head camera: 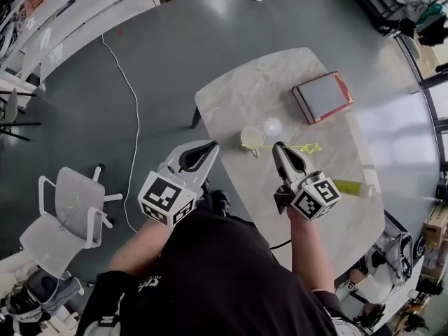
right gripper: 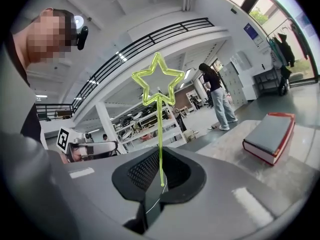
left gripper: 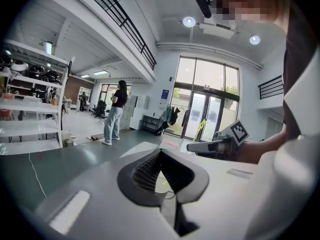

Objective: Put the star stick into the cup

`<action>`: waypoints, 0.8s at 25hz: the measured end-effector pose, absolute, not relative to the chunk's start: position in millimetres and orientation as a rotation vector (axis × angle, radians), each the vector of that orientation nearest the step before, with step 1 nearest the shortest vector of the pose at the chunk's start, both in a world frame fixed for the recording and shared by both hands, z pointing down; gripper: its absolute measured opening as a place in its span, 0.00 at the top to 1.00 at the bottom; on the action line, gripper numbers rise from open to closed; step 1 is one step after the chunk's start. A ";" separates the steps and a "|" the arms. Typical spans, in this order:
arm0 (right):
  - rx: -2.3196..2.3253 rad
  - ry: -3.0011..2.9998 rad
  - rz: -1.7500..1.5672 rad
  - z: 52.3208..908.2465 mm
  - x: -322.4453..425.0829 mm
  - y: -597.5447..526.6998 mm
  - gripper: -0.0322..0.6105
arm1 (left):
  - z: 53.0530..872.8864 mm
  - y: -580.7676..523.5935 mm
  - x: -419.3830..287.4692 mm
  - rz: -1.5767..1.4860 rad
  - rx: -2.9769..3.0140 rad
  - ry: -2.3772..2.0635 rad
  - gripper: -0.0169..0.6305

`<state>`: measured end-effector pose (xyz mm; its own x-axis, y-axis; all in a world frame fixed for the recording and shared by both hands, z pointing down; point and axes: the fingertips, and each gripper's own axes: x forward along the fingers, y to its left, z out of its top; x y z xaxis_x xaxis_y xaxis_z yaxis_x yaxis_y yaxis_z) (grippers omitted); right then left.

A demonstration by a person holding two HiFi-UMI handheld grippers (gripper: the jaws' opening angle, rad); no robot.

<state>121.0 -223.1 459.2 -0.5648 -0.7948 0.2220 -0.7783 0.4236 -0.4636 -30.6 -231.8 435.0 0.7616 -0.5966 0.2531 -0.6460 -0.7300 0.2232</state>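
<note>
My right gripper [head camera: 279,148] is shut on the lower end of a thin yellow-green star stick [right gripper: 159,114]. In the right gripper view the stick rises straight from the jaws, with its open star [right gripper: 158,81] on top. In the head view the star [head camera: 312,147] shows just right of the gripper's tip, over the marble table [head camera: 245,96]. A pale cup [head camera: 252,137] stands on the table just left of and beyond that tip. My left gripper [head camera: 209,146] is shut with nothing in it, at the table's near left edge. The cup [left gripper: 162,186] shows below its jaws.
A red-edged book [head camera: 323,96] lies at the table's far right, also in the right gripper view [right gripper: 270,136]. A clear round vessel [head camera: 273,127] stands beside the cup. A yellow object [head camera: 350,187] lies near the right edge. A white chair [head camera: 70,215] and a floor cable [head camera: 130,103] are to the left.
</note>
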 end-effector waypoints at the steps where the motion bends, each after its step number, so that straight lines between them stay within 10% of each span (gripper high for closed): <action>1: -1.463 2.615 -0.834 462.9 122.4 -226.0 0.90 | 438.3 -235.6 -28.3 0.240 2.661 -0.947 0.97; 20: -1.605 2.570 -0.937 538.1 133.0 -257.7 0.90 | 509.3 -267.0 26.7 0.322 2.619 -0.730 0.97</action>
<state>133.0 -257.7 538.1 -0.4877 -0.8110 0.3232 -0.8287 0.3137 -0.4634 26.7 -267.0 509.3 0.8369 -0.4435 0.3209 -0.5359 -0.7832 0.3153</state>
